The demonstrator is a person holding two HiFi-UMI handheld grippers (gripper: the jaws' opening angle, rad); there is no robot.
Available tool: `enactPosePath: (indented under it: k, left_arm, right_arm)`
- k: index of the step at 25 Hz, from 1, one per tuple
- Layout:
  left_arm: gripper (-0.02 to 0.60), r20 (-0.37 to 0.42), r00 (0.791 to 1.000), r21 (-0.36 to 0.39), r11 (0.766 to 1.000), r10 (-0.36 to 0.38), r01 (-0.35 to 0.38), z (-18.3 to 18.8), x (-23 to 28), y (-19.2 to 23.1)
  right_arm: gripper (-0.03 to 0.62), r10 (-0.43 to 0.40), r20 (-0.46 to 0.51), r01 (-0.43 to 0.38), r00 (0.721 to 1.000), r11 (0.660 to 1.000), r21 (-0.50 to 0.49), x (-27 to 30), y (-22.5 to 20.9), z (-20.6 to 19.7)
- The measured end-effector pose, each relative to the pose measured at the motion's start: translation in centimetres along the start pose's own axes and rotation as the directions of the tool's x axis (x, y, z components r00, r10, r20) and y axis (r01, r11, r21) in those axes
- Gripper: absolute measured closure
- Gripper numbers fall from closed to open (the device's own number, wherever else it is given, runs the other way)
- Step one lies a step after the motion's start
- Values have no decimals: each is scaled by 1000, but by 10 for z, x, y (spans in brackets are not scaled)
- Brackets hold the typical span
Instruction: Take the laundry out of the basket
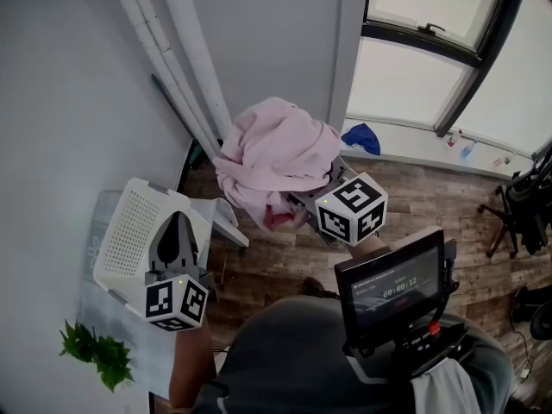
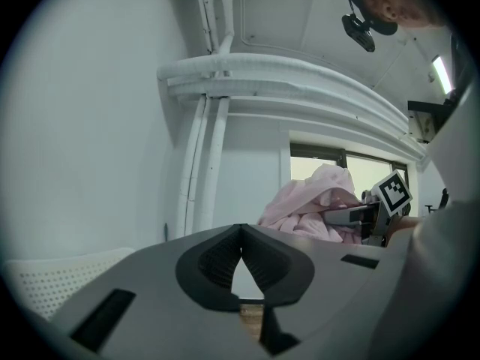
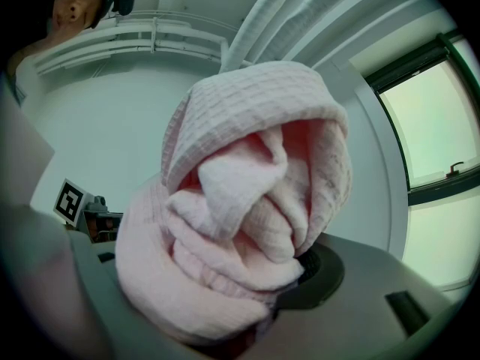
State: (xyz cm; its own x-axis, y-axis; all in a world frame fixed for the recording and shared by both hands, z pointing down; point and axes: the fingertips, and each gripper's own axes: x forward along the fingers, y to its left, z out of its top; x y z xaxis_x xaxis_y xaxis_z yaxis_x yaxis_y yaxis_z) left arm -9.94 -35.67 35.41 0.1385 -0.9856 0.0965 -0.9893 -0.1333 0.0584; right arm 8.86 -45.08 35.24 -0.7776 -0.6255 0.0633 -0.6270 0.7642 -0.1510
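At centre frame, above the wood floor [image 1: 414, 205], my right gripper [image 1: 297, 205] pinches the bunched pink laundry [image 1: 276, 149], lifted well clear of the white basket [image 1: 129, 222] at lower left. My left gripper [image 1: 177, 231], jaws pressed together on nothing, hovers by that basket. The waffle-knit cloth looks light, soft and floppy. I judge a deep bite into its thick folds safest, since loose ends would droop and slip.

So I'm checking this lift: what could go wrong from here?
The pink cloth is a loose bundle heaped over the right gripper; folds outside the jaws might slide free. It fills the right gripper view, so setting it down could be blind. The left gripper, shut and empty by the basket, couldn't catch it.
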Motion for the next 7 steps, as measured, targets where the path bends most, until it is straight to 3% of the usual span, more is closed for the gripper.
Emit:
enactPosePath:
  k: [7]
  left_arm:
    - [572, -2, 1000, -1, 1000, -4, 4, 0, 0, -1]
  right_arm:
    - [307, 1, -5, -1, 1000, 1000, -6, -1, 1, -1]
